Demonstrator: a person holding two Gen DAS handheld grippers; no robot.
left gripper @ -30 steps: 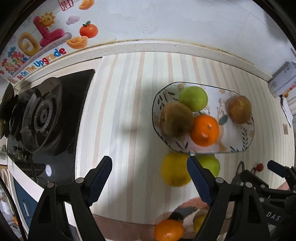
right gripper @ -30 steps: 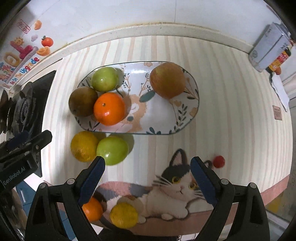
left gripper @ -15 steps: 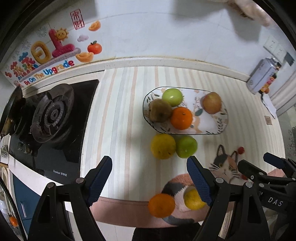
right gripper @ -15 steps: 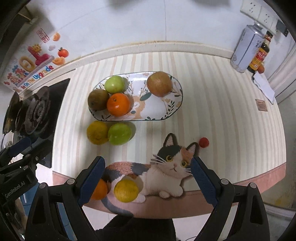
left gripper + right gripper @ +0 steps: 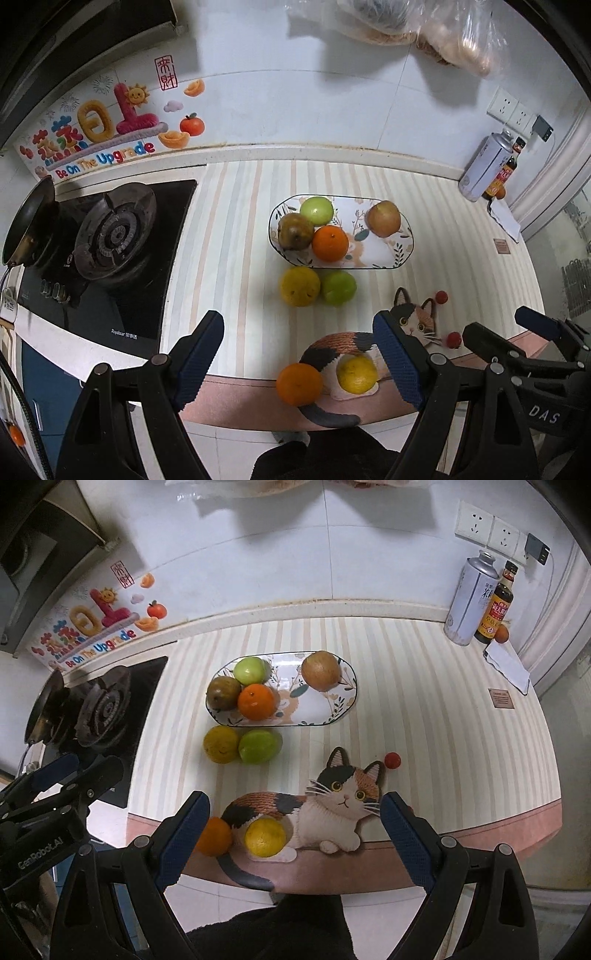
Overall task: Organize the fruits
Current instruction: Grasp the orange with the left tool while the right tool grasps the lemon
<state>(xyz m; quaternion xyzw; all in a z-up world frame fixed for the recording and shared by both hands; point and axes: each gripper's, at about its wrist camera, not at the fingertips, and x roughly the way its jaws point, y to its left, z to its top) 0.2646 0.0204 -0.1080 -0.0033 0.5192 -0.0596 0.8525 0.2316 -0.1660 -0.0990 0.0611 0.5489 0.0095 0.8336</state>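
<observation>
Right wrist view, bottle (image 5: pixel 494 604), left wrist view, hanging bags (image 5: pixel 413 26)

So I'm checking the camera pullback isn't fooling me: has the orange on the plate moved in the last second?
No. The orange sits against the brown pear and green apple at the plate's left end, as before; only the grippers backed away.

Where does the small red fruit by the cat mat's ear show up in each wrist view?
Left wrist: small red fruit sits right of centre, just right of the cat mat ears.
Right wrist: it sits right of centre, beside the cat's ear.
Shared landmark: the cat mat.
</observation>
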